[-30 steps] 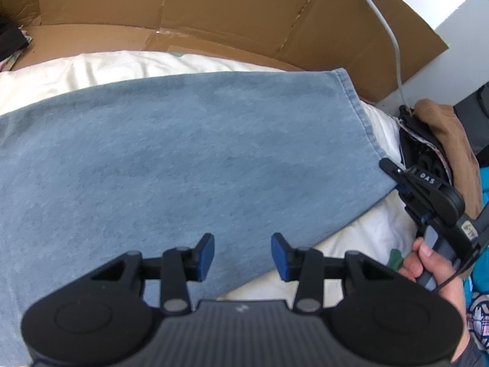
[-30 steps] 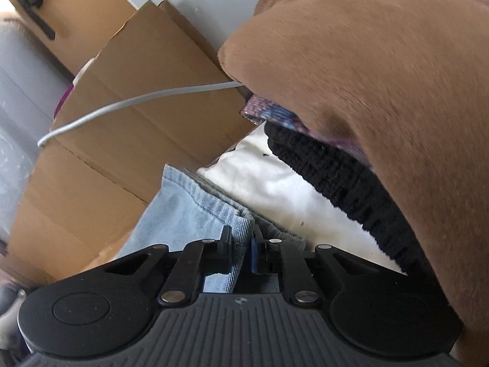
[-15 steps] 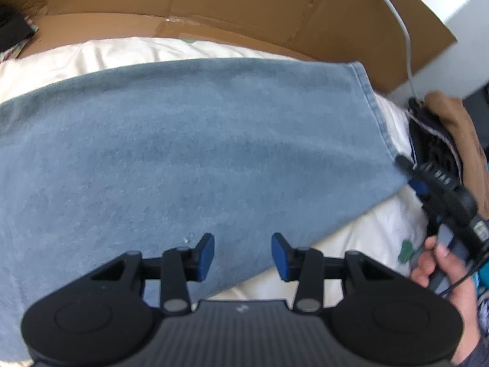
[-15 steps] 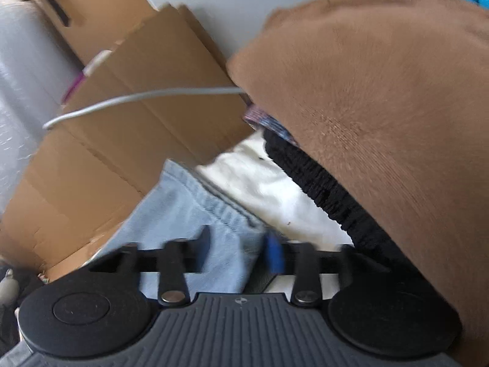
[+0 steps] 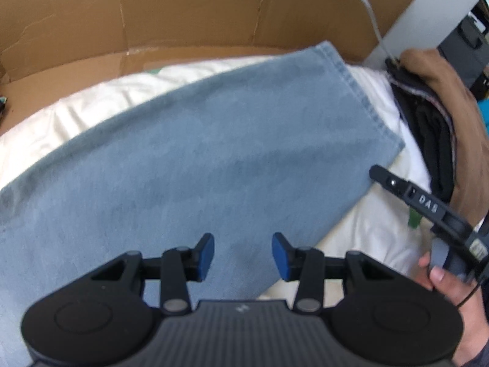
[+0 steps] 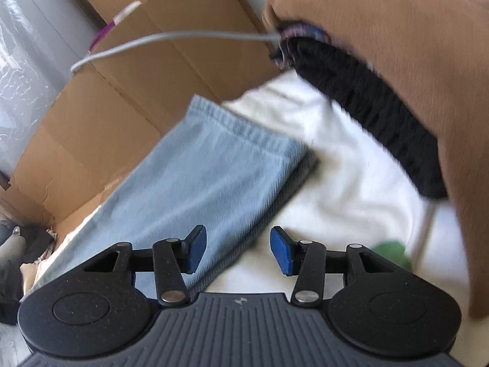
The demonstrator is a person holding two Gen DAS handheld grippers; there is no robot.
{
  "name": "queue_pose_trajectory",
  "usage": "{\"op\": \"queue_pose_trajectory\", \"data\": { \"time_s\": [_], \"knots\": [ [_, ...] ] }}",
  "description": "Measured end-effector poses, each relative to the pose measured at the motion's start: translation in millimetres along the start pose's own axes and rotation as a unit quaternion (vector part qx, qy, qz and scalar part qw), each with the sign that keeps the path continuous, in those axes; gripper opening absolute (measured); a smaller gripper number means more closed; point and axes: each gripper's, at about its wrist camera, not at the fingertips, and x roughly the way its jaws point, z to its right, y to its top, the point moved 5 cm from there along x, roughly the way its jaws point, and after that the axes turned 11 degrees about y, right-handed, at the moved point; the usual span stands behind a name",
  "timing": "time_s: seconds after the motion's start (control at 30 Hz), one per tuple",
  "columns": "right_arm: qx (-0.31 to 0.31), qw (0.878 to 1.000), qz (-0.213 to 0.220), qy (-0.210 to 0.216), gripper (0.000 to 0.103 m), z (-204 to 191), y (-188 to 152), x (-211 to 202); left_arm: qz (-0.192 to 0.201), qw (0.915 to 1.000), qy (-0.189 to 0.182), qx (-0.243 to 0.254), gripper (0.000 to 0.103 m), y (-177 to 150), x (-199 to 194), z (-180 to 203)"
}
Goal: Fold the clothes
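Observation:
Light blue jeans lie flat and folded on a white sheet, hem end toward the cardboard. My left gripper hovers open over the near edge of the denim, with nothing between its blue pads. My right gripper is open too, hanging above the folded side edge of the jeans, a short way back from the hem. In the left wrist view the right gripper points at the hem corner without touching it, held by a hand.
A stack of folded clothes, brown garment over black knit, sits right of the jeans. Cardboard walls stand behind the sheet. A grey cable runs across the cardboard to the stack.
My right gripper has opened, let go of the hem corner of the jeans and drawn back. The hem now lies flat. My left gripper has rolled slightly and stayed open.

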Motion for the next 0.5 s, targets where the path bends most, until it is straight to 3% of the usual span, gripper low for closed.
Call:
{"op": "queue_pose_trajectory", "data": {
  "time_s": [0.1,0.27,0.33,0.5],
  "knots": [
    [0.042,0.999,-0.019,0.007,0.054,-4,-5,5,-0.027,0.9992,-0.004,-0.03,0.045,-14,12,-7],
    [0.018,0.997,-0.068,0.02,0.055,-23,-14,7,-0.064,0.9971,0.029,-0.03,0.045,-35,32,-13],
    [0.012,0.996,-0.081,0.027,0.054,-28,-16,-1,-0.08,0.996,0.024,-0.031,0.045,-43,37,-14],
    [-0.01,0.995,-0.086,0.042,0.054,-46,-10,-24,-0.081,0.9955,0.035,-0.034,0.046,-55,33,-16]
  ]
}}
